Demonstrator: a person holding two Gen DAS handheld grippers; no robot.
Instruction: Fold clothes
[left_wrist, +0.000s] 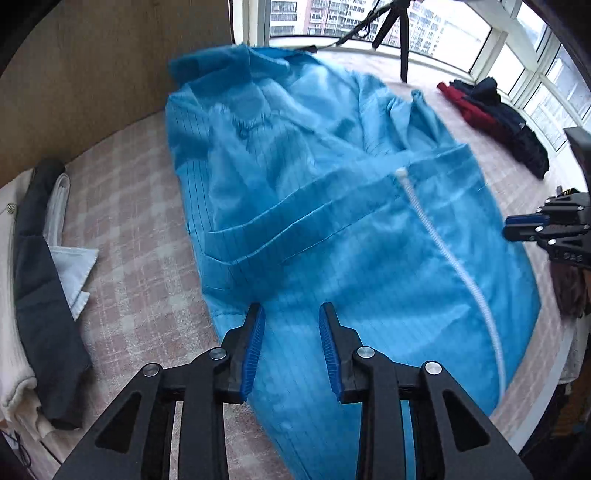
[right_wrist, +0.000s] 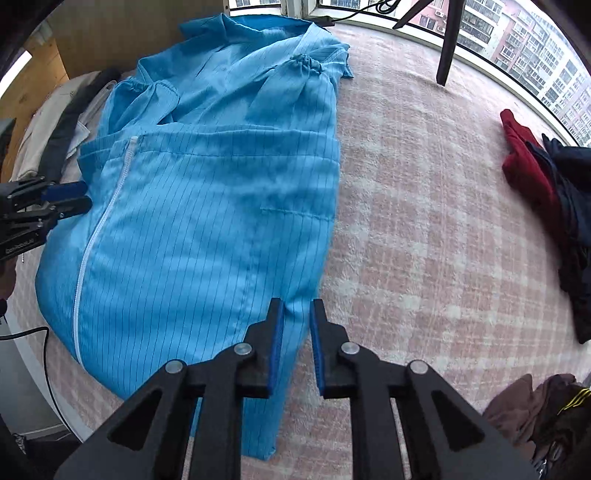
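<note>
The blue striped garment (left_wrist: 314, 206) lies partly folded on the checked pink cover (right_wrist: 424, 206), its white zipper (left_wrist: 454, 266) running toward five o'clock. The left gripper (left_wrist: 291, 314) hangs over its near edge, jaws apart and empty. The right gripper (right_wrist: 297, 310) stands narrowly parted at the garment's six o'clock edge, pinching nothing.

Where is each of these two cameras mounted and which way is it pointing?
Left wrist view: sits on the left tongs, looking steeply down over the blue coat on the checked blanket; its own open blue-padded fingers show, with the right tongs at the right edge.
Right wrist view: sits on the right tongs, looking down along the coat's right edge; its own fingers show, the left tongs at the left edge.
Shared: coat, white zipper, blanket, red and navy clothes, tripod leg.
</note>
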